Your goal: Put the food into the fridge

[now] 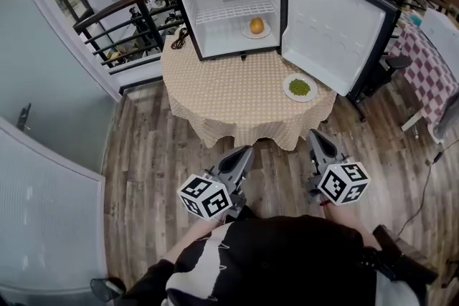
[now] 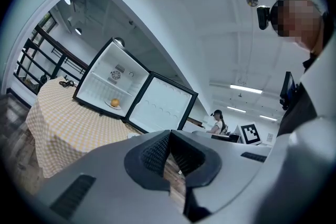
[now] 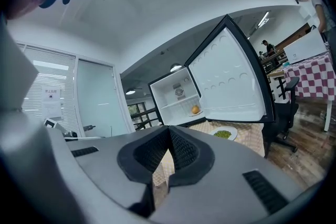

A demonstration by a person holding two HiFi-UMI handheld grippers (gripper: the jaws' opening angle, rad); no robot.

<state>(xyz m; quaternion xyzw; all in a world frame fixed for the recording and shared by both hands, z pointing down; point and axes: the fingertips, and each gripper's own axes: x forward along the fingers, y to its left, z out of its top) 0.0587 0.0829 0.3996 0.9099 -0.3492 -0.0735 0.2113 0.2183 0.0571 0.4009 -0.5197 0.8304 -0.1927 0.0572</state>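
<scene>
Well, I am holding both claws low in front of me, well apart from the table (image 1: 215, 93), and neither is carrying anything. The left claw (image 1: 247, 149) is showing its pads pressed together with only floor behind them, and the right claw (image 1: 314, 133) is pinched fully closed and empty too. The plate of green food (image 1: 299, 87) is sitting on the table near its edge, just beside the foot of the open door (image 1: 333, 32). A plate with a round orange-yellow item (image 1: 256, 27) is already resting on the floor of the fridge (image 1: 188, 11).

What I am worrying about is the pickup. Going in with closed jaws, I am risking a nudge instead of a grip, and I judge the plate is lying close enough to the table edge that an outward push could send it off. Its rim is looking thin and smooth, so a shallow pinch may be letting it tilt and spill the loose green food. The door is standing close on the right, so a wide swing of my right claw could be knocking it. Inside, the other plate is taking up part of the floor under the wire shelf (image 1: 233, 11), so a careless set-down could be clashing the two plates.
</scene>
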